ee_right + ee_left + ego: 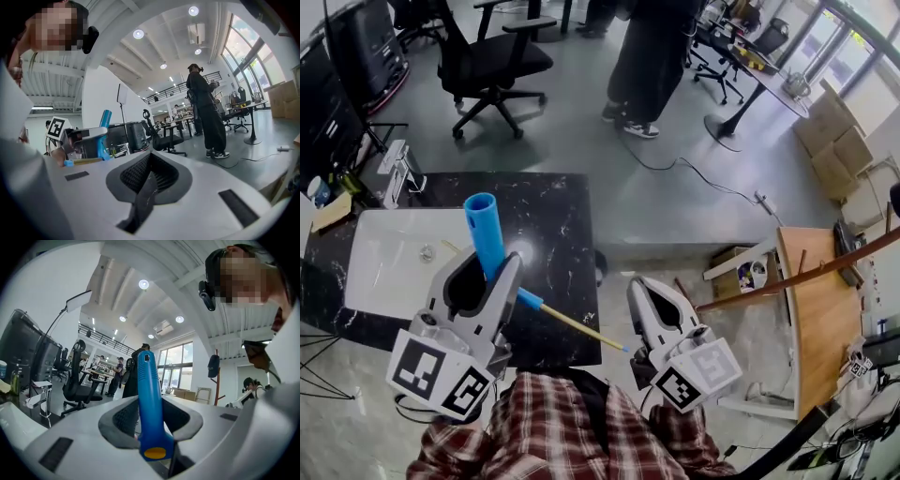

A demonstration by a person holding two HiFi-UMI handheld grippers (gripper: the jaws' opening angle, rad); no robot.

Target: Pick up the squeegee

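Squeegee: bright blue plastic handle, round and open at the far end in the head view, with a small hanging slot near the tip and a yellow oval spot at the base in the left gripper view; thin yellowish blade bar with a blue end cap, running from the handle's foot toward the lower right and ending just beside the right gripper. Located off the surface, above the front part of the black marbled countertop, handle rising out beyond the jaw tips. Left gripper: jaws clamped on the handle's lower part, one pad on each side. Right gripper: jaws closed together, nothing between them. Sink: white rectangular basin set into the countertop, holding a round drain fitting; chrome faucet at its rear edge. Cardboard boxes: stacked at upper right, contents not visible.
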